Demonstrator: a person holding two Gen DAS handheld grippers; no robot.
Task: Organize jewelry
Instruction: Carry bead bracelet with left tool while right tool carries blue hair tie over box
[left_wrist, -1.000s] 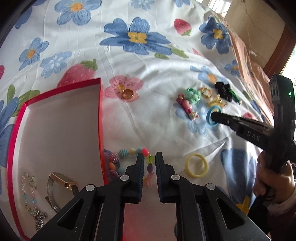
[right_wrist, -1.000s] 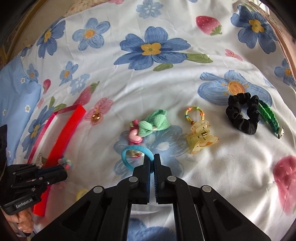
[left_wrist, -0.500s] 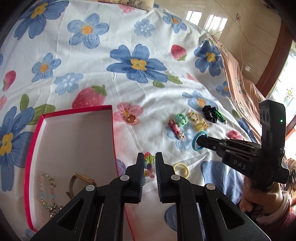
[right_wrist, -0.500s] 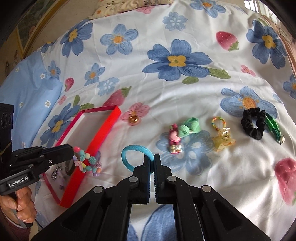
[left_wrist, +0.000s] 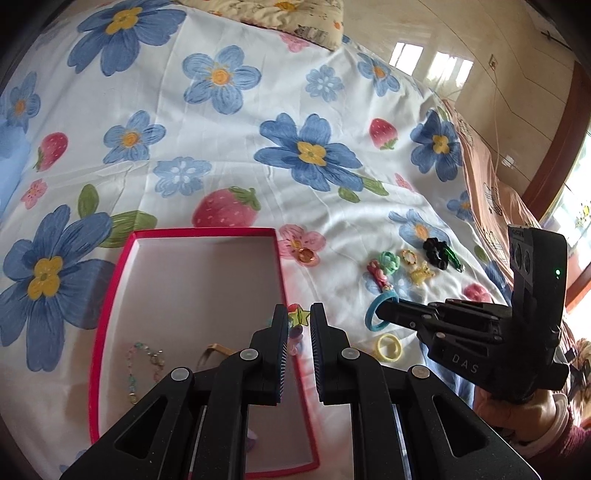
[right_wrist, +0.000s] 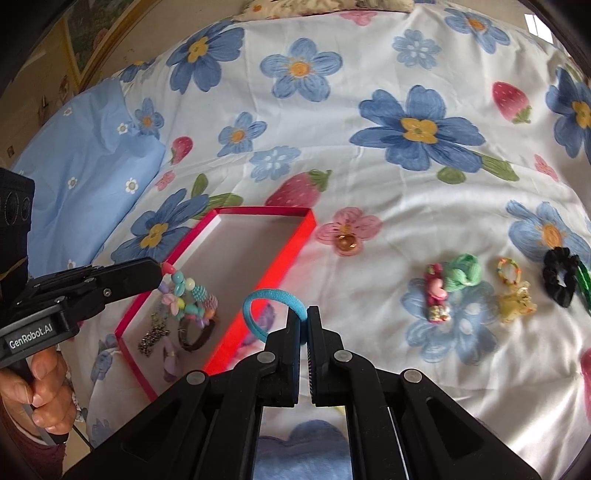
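My left gripper (left_wrist: 299, 314) is shut on a colourful beaded bracelet (left_wrist: 298, 318), which hangs from its tips (right_wrist: 184, 295) above the red box (left_wrist: 110, 314). The box, also in the right wrist view (right_wrist: 295, 243), holds a chain bracelet (left_wrist: 142, 365) and a watch (left_wrist: 214, 349). My right gripper (right_wrist: 303, 314) is shut on a blue hair tie (right_wrist: 271, 297), lifted above the bedsheet near the box's right wall; it also shows in the left wrist view (left_wrist: 376, 314).
On the flowered bedsheet lie a yellow ring (left_wrist: 388, 346), an amber ring (right_wrist: 346, 243), a pink hair clip (right_wrist: 436, 291), a green bow (right_wrist: 461, 273), a yellow claw clip (right_wrist: 517, 304), a black scrunchie (right_wrist: 559, 280). A blue pillow (right_wrist: 85, 177) is left.
Both grippers rose and pulled back. The left carried the beaded bracelet from the sheet to over the box. The right lifted the blue hair tie and moved it left toward the box.
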